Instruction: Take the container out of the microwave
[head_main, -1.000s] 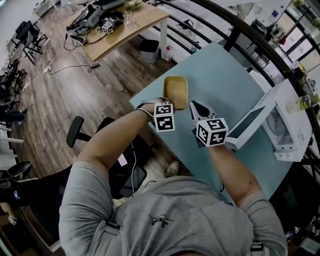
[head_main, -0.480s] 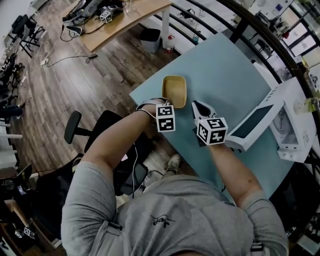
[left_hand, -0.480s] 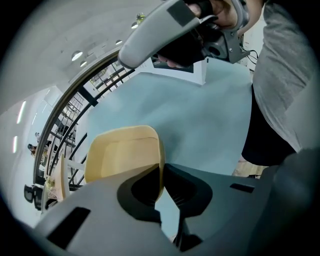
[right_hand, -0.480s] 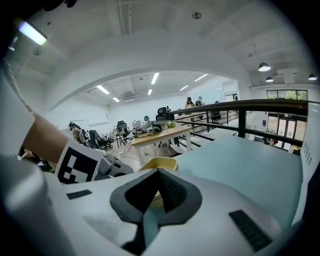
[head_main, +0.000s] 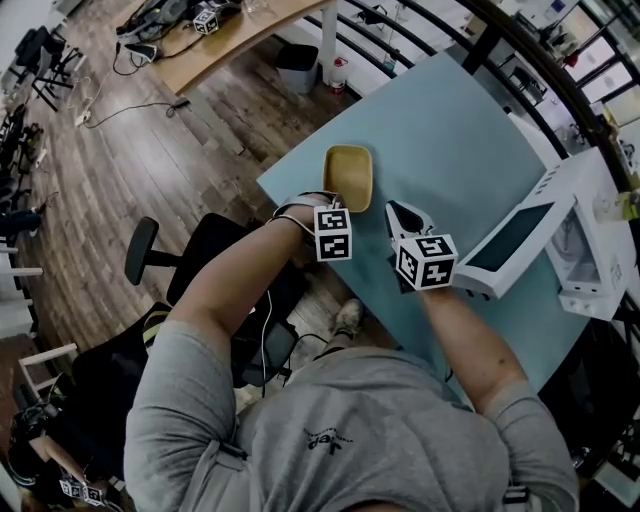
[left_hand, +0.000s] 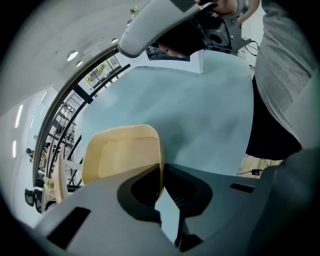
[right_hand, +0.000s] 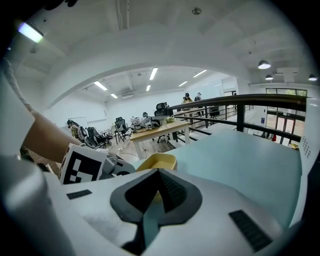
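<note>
A shallow yellow container (head_main: 348, 176) is at the near left corner of the pale blue table (head_main: 450, 130); whether it rests on the top I cannot tell. My left gripper (head_main: 338, 204) is shut on its near rim, and in the left gripper view the rim's edge runs between the jaws (left_hand: 161, 172) with the container (left_hand: 120, 157) spread out beyond. My right gripper (head_main: 396, 210) hovers just right of the container, shut and holding nothing. In the right gripper view (right_hand: 158, 173) the container (right_hand: 161, 161) shows just past the tips. The white microwave (head_main: 590, 250) stands at the right.
The microwave's door (head_main: 505, 248) hangs open toward me, close to my right forearm. The table's near edge runs just under my wrists, with an office chair (head_main: 150, 255) and wood floor below. A wooden desk (head_main: 240, 40) with gear stands farther off.
Both grippers have sunk a little toward the table, the left one taking the container with it. The jaws have not changed.
</note>
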